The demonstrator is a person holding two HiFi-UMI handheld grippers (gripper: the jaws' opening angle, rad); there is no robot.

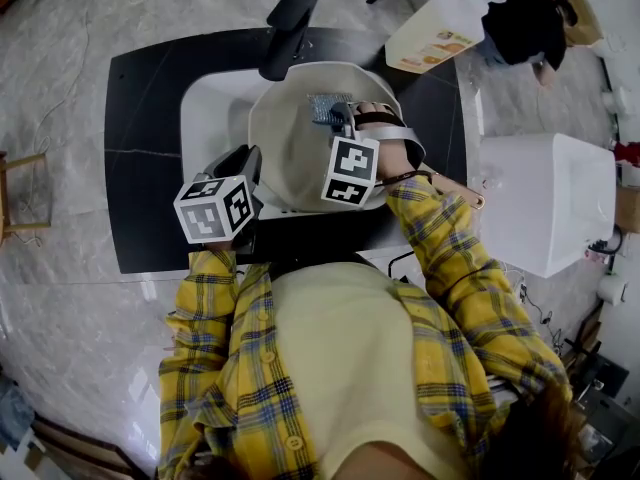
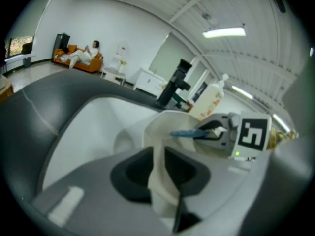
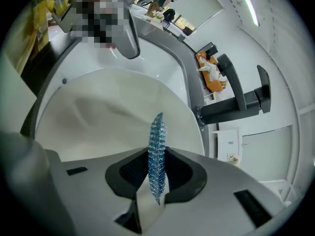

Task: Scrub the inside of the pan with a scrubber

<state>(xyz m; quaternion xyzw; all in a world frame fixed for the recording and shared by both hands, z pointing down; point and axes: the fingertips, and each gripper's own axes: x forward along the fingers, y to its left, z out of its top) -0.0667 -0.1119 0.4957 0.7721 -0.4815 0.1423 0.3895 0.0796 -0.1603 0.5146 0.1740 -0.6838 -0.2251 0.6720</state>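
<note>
A cream pan (image 1: 290, 138) was seen in the white sink (image 1: 210, 108), which was set into a dark counter (image 1: 140, 118). The pan was tilted, so that its inside was turned toward the person. The left gripper (image 1: 245, 163) was placed at the near left edge of the pan. In the left gripper view its jaws were closed on the thin wall of the pan (image 2: 158, 136), with the wall standing between the two pads of the left gripper (image 2: 158, 173).

The right gripper (image 1: 338, 120) was held over the inside of the pan, toward its far side. A blue scrubber (image 1: 325, 108) was held by it. In the right gripper view the jaws of the right gripper (image 3: 156, 173) were pressed together on the scrubber (image 3: 157, 141), which stood on its edge between them and pointed at the inner surface of the pan (image 3: 98, 117). Whether the scrubber touched this surface could not be told.

A black tap (image 1: 288, 23) was seen behind the sink, and a pale bottle (image 1: 435, 33) lay on the counter at the far right corner.
</note>
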